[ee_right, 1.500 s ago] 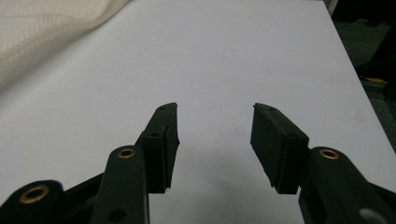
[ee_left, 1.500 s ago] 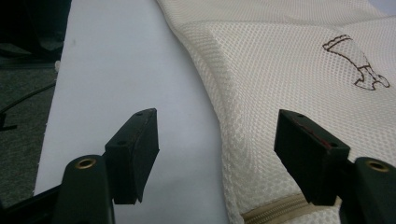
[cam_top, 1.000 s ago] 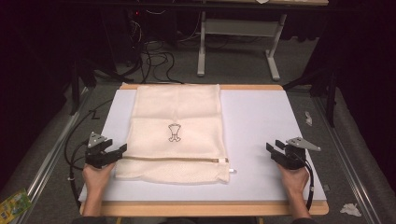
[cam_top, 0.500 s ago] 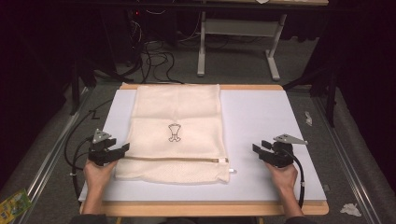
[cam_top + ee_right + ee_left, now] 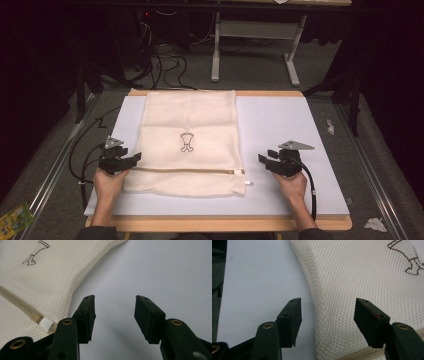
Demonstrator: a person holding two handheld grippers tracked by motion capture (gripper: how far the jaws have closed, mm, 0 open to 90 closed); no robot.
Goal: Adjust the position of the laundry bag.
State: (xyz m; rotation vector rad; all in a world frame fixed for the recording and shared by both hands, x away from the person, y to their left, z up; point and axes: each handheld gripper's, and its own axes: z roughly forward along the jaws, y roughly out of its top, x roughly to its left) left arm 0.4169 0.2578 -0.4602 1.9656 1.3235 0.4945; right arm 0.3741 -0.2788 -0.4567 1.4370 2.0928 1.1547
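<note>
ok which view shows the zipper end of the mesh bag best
The right gripper view: the zipper runs to its white end tab right beside the open right gripper. The high view shows the whole zipper line across the mesh bag, but small. The left gripper view catches just a corner of it.

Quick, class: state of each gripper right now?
Left gripper: open, straddling the mesh bag edge.
Right gripper: open, holding nothing, beside the bag.

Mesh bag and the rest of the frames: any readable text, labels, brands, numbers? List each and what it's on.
No readable text anywhere.
mesh bag: a dark outline emblem printed mid-panel, a figure, no letters.
green packet on the floor at lower left in the high view: print too small and blurred to read.
</note>
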